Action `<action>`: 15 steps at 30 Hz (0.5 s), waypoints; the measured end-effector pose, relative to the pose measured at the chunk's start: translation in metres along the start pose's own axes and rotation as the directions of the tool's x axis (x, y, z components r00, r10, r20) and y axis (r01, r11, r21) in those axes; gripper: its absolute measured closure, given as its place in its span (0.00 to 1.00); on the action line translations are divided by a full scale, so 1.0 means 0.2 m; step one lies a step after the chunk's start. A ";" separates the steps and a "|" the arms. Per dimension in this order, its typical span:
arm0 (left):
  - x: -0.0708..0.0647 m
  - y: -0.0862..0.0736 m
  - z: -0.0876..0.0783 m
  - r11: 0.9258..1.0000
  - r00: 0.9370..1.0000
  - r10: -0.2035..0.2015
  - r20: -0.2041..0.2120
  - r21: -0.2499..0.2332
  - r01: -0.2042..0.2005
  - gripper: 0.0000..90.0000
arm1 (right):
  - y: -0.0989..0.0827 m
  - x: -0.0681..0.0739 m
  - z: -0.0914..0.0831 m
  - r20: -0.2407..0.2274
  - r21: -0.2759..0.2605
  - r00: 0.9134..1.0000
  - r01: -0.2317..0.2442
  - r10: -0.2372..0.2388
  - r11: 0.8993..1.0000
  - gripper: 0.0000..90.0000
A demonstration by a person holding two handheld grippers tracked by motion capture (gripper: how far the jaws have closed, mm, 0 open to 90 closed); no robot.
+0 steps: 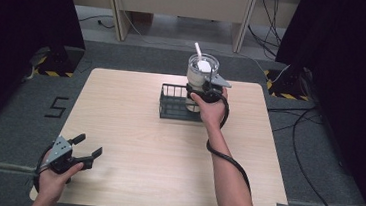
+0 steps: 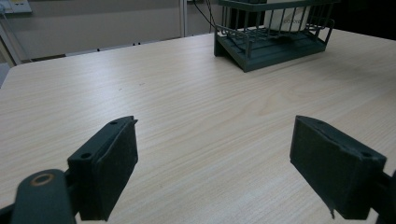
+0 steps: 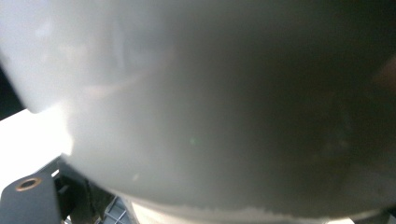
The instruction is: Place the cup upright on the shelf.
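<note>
Two grippers (image 1: 87,147) (image 1: 198,89), one cup (image 1: 202,70) (white spoon inside), one rack (image 1: 173,102).

whitish, perhaps translucent container (image 1: 202,72), dark green wire basket (image 1: 173,102), pale woodgrain table (image 1: 133,129).

Basket (image 1: 173,103) at desk's (image 1: 132,144) far middle; jar (image 1: 202,74) in its right end; my left gripper (image 1: 84,147) near-left.

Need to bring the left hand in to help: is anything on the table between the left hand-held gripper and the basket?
Nothing visible. The left hand-held gripper is open over bare table, and the wood runs clear up to the basket. The right hand-held gripper is already at the container in the basket.
</note>
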State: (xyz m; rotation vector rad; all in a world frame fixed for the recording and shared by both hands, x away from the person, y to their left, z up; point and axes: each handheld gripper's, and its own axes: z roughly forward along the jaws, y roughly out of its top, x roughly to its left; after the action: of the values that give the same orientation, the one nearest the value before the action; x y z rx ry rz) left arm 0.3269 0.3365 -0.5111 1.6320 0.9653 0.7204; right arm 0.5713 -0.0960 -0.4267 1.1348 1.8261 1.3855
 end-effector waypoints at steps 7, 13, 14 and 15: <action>0.00 0.00 0.00 1.000 1.000 0.000 0.003 -0.001 0.000 0.16 | -0.01 0.01 0.00 0.005 -0.005 1.000 0.006 -0.006 1.000 0.11; -0.01 0.00 0.00 1.000 1.000 0.006 0.006 0.000 -0.006 0.16 | -0.02 0.01 0.00 0.000 -0.022 1.000 0.012 -0.012 1.000 0.10; -0.01 0.00 0.00 1.000 1.000 0.005 0.007 0.000 -0.005 0.16 | -0.02 0.02 0.00 -0.001 -0.024 1.000 0.001 -0.001 1.000 0.09; -0.01 0.00 0.00 1.000 1.000 0.004 0.007 0.000 -0.004 0.16 | -0.02 0.02 0.00 -0.005 -0.025 1.000 -0.006 0.006 1.000 0.09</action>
State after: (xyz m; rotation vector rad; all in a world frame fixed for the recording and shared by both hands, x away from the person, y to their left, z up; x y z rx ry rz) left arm 0.3264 0.3352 -0.5106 1.6356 0.9568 0.7170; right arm 0.5688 -0.0934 -0.4308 1.1260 1.8051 1.4118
